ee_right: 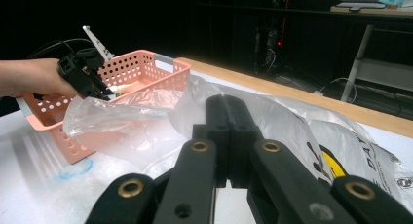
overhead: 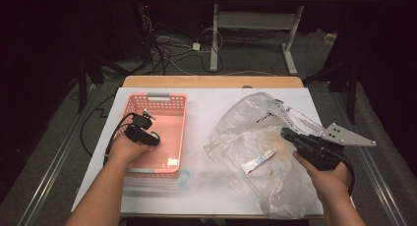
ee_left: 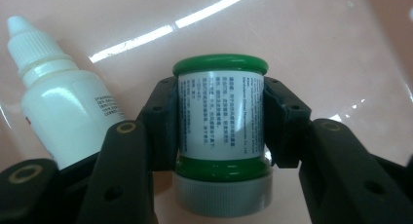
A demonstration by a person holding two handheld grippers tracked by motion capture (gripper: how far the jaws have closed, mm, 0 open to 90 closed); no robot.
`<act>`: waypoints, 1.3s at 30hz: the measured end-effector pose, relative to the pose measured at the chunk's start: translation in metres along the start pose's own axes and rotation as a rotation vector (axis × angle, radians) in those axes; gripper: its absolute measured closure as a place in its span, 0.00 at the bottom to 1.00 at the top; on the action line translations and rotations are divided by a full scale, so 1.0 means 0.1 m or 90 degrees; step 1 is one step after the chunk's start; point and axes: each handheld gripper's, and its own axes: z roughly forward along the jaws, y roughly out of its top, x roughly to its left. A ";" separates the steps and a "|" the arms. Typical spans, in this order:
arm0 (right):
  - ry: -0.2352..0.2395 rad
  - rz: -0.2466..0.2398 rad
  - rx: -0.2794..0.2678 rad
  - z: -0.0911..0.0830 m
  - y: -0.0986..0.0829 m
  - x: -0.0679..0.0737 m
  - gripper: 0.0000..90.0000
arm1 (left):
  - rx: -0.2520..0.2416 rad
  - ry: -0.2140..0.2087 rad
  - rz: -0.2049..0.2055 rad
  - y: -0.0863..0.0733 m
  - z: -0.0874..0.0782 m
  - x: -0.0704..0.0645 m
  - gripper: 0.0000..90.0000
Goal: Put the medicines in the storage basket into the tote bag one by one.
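- At the left of the high view, the left gripper (overhead: 146,129) reaches down into the pink perforated plastic basket (overhead: 169,102), which sits on the white sheet covering the table (overhead: 206,108).
- In the left gripper view its jaws are clamped on the sides of a small green-rimmed jar with a white printed label and a grey ribbed cap (ee_left: 221,131). The jar's long axis runs up the frame, cap end toward the camera, just over the glossy pink basket floor; whether it touches the floor I cannot tell.
- At the left of that view a white plastic dropper bottle with a ribbed white cap (ee_left: 58,102) lies in the basket, just beside the left jaw.
- My judgement: the jar is about to be set down, so the gap to the bottle matters most.
- Right of centre in the high view, a crumpled clear plastic bag with printing (overhead: 260,137) lies spread out, with a small white tube (overhead: 258,161) on or in it.
- At the right, the right gripper (overhead: 287,133) hovers at the bag; in the right gripper view its jaws are pressed together, holding nothing I can see.
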 end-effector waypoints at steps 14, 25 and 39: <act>0.000 0.001 0.004 0.00 0.01 0.00 1.00 | -0.001 0.010 0.012 -0.01 0.00 -0.03 0.60; -0.001 0.001 0.001 -0.01 0.01 -0.01 1.00 | -0.029 0.009 0.018 -0.01 -0.09 -0.04 0.60; 0.000 0.000 0.002 0.01 0.00 0.00 1.00 | -0.084 -0.004 0.060 -0.05 -0.28 -0.23 0.60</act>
